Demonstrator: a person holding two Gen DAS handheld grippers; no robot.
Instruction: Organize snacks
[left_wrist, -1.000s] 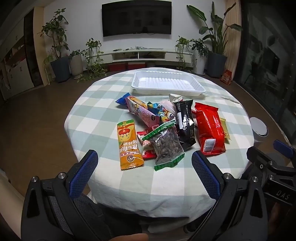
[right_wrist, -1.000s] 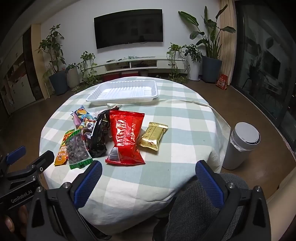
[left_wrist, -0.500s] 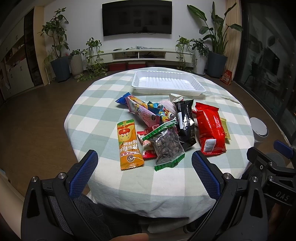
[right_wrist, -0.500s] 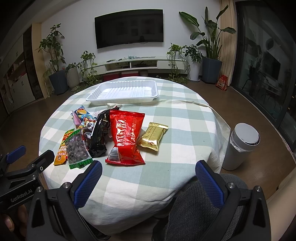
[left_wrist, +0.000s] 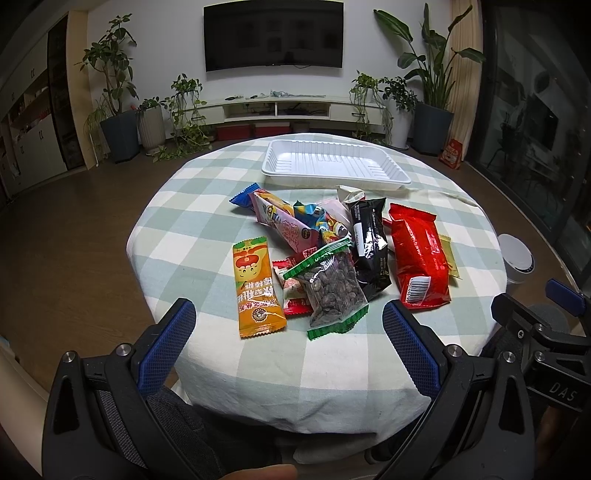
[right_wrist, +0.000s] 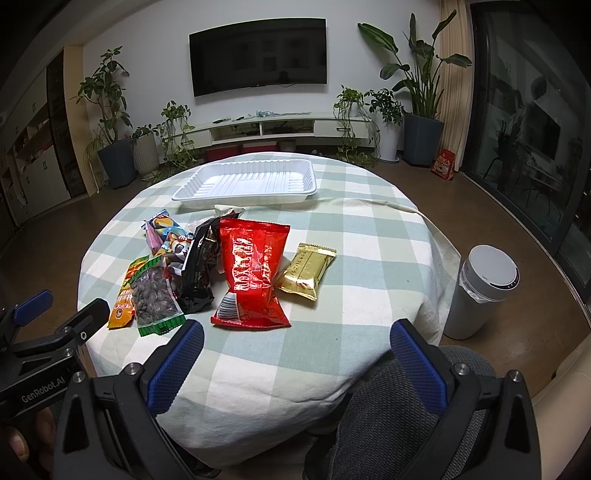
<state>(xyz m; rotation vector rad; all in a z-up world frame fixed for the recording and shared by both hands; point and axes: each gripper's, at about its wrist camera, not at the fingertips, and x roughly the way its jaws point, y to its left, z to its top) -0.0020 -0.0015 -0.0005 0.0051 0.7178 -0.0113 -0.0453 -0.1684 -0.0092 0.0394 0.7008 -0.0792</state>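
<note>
On the round table (left_wrist: 207, 229) with the green and white cloth, all my snacks lie in a messy pile. At the far side sits the white tray (left_wrist: 334, 164), and it has nothing in it. So I think the job has not really begun. Every snack has yet to go in the tray.

My left gripper (left_wrist: 288, 325) is wide open and holds nothing. It hangs over the near edge of the table, close to the orange packet (left_wrist: 256, 286) and the clear bag of seeds (left_wrist: 332, 291). Behind those are a pink packet (left_wrist: 282, 221), a black packet (left_wrist: 369, 243) and a big red bag (left_wrist: 419, 254), with some lying on top of each other.

My right gripper (right_wrist: 295, 345) is wide open too, with nothing in it. It waits at the near edge, just in front of the red bag. A gold packet (right_wrist: 308, 271) lies to the right of the red bag, touching it.

I guess the near snacks should go first, one by one, then the ones under them.
</note>
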